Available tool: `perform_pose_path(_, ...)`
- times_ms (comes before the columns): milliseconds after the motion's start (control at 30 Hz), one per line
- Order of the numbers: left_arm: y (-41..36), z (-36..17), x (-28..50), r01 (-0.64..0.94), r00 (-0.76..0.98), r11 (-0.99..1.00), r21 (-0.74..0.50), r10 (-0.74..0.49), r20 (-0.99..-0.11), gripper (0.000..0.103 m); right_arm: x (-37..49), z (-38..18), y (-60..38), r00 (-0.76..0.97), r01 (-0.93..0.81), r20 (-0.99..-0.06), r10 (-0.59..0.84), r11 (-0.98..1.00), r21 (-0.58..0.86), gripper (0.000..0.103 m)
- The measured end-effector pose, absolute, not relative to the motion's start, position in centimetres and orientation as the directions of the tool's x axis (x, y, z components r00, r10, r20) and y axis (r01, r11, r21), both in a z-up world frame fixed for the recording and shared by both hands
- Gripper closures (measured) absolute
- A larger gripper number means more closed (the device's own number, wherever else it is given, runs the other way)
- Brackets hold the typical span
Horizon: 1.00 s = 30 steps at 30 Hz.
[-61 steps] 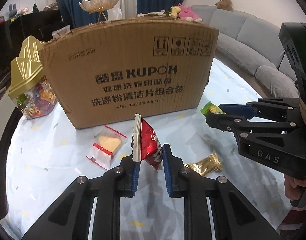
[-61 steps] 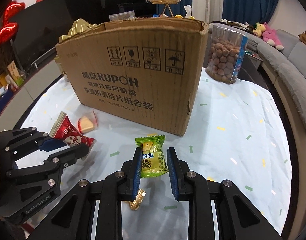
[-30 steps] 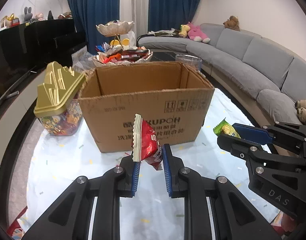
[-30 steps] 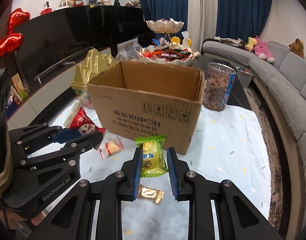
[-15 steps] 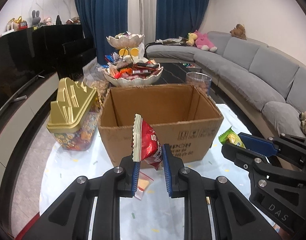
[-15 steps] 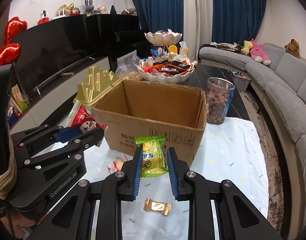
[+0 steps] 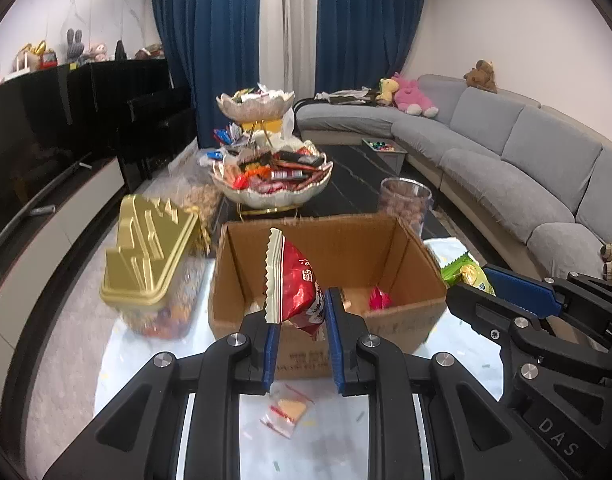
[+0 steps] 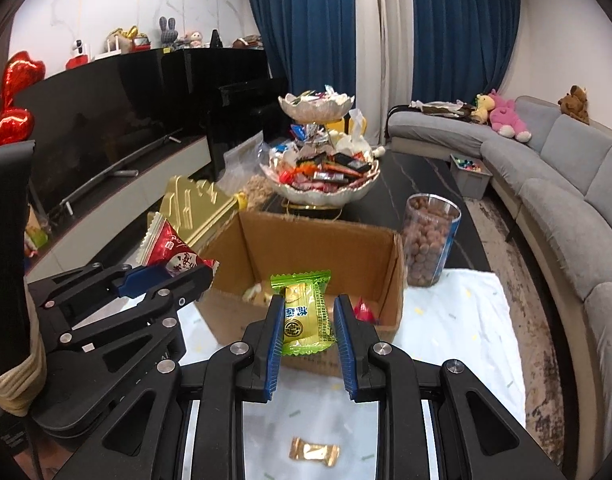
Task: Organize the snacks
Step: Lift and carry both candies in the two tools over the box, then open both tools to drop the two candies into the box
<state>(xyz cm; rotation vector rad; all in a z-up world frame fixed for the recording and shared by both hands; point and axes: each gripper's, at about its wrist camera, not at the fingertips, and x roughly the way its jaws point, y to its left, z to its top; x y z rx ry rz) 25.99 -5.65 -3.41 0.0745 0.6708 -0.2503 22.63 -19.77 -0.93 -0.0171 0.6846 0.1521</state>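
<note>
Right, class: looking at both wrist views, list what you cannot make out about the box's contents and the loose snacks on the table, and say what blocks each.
- Cardboard box floor, left wrist view: the red packet held in the left gripper covers its middle.
- Box floor, right wrist view: the green packet held in the right gripper hides part.
- Gold-wrapped candy: too small to read.
- Clear-wrapped snack: blurred.

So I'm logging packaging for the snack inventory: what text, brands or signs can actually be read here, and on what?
"DAS": on the right gripper body, seen from the left wrist.
Red snack packet: white print, too blurred to read.
Green snack packet: blue characters and a round emblem, not legible.
Cardboard box: dark print on the front wall, too blurred and mostly hidden.
</note>
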Motion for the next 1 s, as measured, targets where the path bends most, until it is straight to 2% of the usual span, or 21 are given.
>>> perform_pose_path(400,-5.9,-2.5,29.8,0.266,0.752,0.964,-0.007,-0.212,-0.624,0.081,26.4,0.1,-20.2,0.776,-0.098,-0.623,0.1,0.994,0.038,0.077)
perform_pose_path(1000,-6.0,-4.6,34.8,0.264,0.729,0.965,-0.003,-0.201,-0.654,0.081,31.1,-1.8,-20.3,0.751,-0.076,-0.655,0.084,0.996,0.041,0.077)
